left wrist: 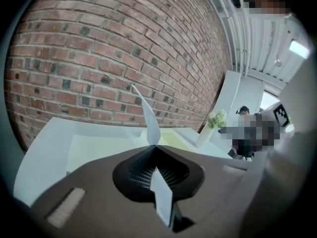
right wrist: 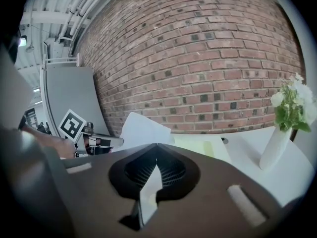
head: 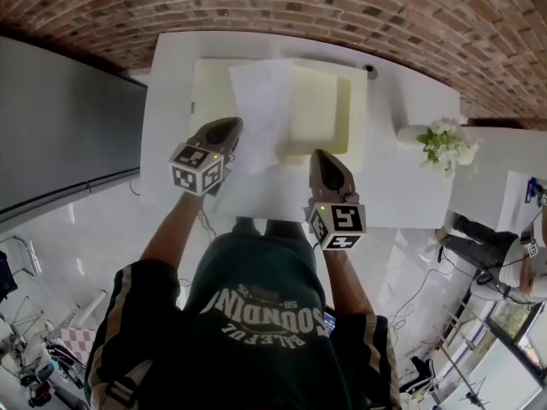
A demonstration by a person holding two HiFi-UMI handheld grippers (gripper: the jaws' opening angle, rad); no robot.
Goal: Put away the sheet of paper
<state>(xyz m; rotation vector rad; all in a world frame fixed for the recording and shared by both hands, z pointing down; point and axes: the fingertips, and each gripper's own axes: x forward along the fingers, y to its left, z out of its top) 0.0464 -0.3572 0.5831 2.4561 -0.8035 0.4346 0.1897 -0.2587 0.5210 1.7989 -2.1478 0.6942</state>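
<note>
A white sheet of paper [head: 265, 109] hangs over the white table [head: 171, 101], held by one gripper at each side. My left gripper [head: 231, 128] is shut on its left edge, and my right gripper [head: 321, 154] is shut on its lower right part. In the left gripper view the sheet [left wrist: 148, 120] runs edge-on through the shut left gripper [left wrist: 154, 147]. In the right gripper view the sheet [right wrist: 143, 130] rises to the left beyond the shut right gripper [right wrist: 156, 145]. Under the sheet lies an open pale yellow folder or tray [head: 355, 118], partly hidden by the paper.
A white vase with flowers [head: 440, 143] stands at the table's right end. A brick wall [head: 342, 7] runs behind the table. A grey panel [head: 60, 126] stands to the left. Another person [head: 513, 254] is at the far right.
</note>
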